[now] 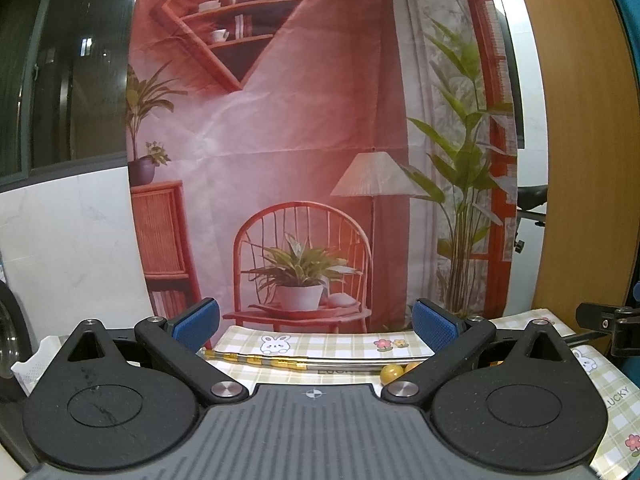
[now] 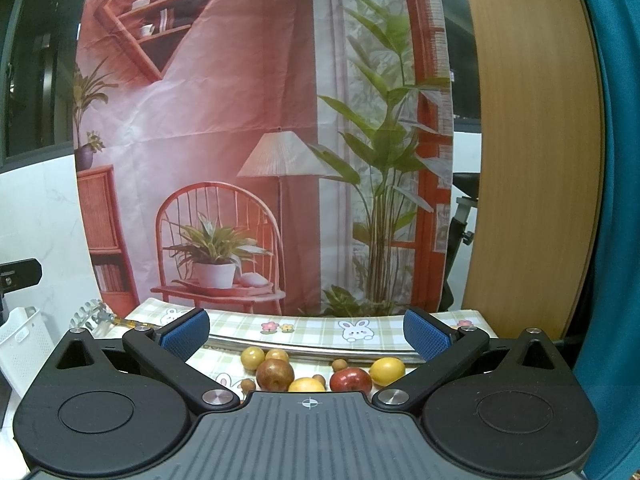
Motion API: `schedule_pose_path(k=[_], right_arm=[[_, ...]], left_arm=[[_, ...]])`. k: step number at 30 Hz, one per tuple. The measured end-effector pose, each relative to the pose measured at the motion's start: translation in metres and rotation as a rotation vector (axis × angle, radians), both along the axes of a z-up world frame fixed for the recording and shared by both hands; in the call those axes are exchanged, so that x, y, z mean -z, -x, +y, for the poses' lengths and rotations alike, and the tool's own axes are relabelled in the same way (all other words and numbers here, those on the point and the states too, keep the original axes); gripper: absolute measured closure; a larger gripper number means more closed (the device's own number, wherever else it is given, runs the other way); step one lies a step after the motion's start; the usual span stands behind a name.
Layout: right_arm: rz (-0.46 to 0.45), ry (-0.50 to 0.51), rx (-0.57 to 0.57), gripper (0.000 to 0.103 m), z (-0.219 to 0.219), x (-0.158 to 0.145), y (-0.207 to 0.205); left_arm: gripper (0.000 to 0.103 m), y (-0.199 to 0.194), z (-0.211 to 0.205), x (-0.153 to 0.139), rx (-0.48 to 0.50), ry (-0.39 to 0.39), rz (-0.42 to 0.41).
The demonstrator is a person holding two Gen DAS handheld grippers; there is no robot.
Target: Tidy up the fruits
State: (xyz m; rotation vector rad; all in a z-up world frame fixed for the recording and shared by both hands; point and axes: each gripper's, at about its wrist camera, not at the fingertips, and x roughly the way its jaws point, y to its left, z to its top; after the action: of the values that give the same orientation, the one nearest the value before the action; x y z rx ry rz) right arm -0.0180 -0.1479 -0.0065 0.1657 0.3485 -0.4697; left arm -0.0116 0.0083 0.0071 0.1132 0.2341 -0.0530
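Both grippers level, above the near edge of the table (image 2: 312, 330). Left gripper (image 1: 316, 322) jaws apart, empty. Right gripper (image 2: 306, 330) jaws apart, empty. Fruits (image 2: 308, 372) lie loose on the checked cloth just below the right gripper: red apple (image 2: 350, 380), brownish apple (image 2: 275, 374), yellow lemon (image 2: 387, 370), small brown nuts. Judgement: tip the right gripper down, straddle one fruit, close gently; the round ones may roll.

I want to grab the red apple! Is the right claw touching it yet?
Apart. The right wrist view shows the right claw open and empty, its blue pads spread wide, while the red apple lies on the cloth below, between them.
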Motion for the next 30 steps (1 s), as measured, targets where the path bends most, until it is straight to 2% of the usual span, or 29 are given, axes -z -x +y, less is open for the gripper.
schedule_pose_path(k=[30], right_arm=[[0.003,0.001,0.000,0.000,0.0014,0.0009,-0.0003]], left_arm=[[0.000,-0.0049,-0.0003,0.0001,-0.001,0.008,0.026]])
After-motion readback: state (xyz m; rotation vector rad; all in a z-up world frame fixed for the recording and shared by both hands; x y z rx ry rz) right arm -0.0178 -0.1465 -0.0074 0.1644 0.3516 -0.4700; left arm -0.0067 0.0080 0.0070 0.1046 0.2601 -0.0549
